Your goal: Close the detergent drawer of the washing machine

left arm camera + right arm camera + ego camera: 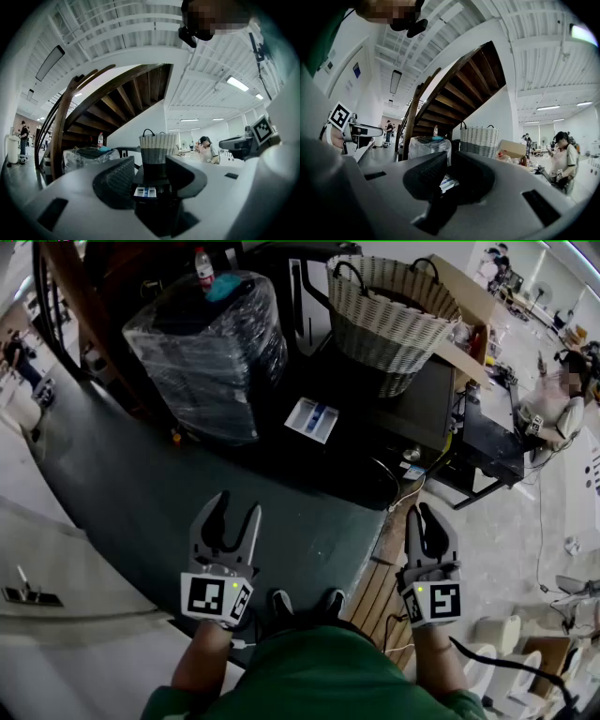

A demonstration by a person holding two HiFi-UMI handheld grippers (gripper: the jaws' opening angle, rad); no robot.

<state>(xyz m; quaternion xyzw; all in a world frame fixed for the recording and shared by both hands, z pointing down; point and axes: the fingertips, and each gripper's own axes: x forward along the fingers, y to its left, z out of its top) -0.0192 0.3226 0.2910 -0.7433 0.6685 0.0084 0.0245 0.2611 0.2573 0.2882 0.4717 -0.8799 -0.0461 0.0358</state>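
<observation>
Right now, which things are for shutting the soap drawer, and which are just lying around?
For the job: detergent drawer, sticking out; washing machine; left gripper, open; right gripper, shut and empty.

Just lying about: wicker basket on the machine; plastic-wrapped bundle; bottle on top of it.

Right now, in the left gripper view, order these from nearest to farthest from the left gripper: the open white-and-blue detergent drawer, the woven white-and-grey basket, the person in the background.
1. Detergent drawer, straight ahead, low.
2. Basket, above and behind it.
3. Person, far off at right.
</observation>
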